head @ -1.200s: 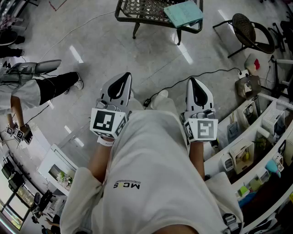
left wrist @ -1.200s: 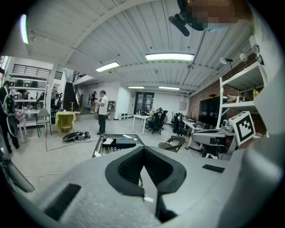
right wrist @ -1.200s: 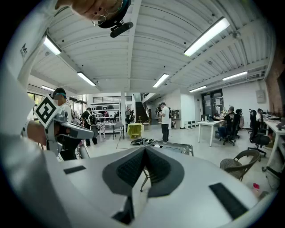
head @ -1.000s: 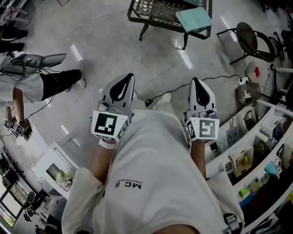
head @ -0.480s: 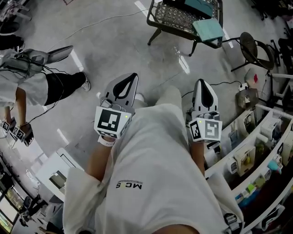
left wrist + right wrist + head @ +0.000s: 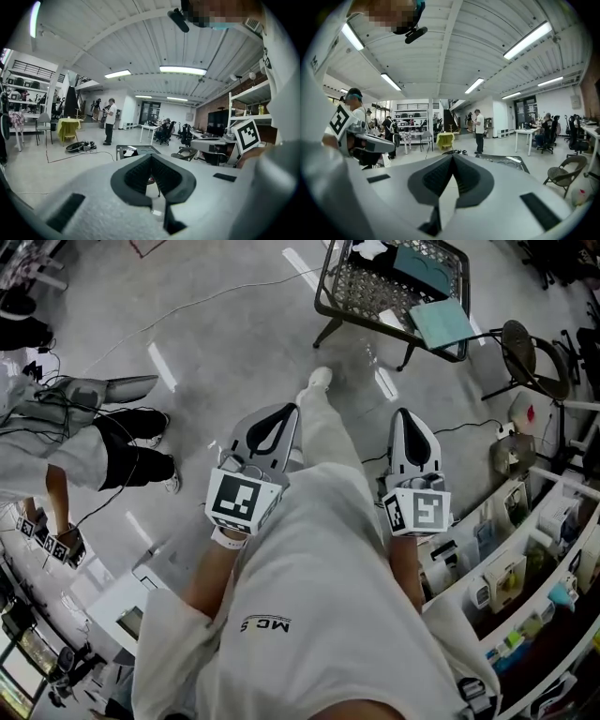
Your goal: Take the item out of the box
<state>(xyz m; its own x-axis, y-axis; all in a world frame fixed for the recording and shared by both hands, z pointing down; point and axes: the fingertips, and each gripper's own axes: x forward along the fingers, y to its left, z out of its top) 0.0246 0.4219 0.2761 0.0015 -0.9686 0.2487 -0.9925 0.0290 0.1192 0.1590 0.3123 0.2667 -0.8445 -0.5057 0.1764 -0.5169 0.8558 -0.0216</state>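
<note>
Left tool and right tool are both pinched shut and empty. The likely box, teal, overhangs the mesh worktop well ahead. Reaching with closed tools could shove it off.

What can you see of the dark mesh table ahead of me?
The mesh table looks like dark metal: an open lattice top inside a raised rim, on thin splayed legs, standing on the glossy grey floor. A teal flat piece lies at its near right corner, overhanging the rim. Another teal piece and something white lie farther back. Its far edge is cut off.
</note>
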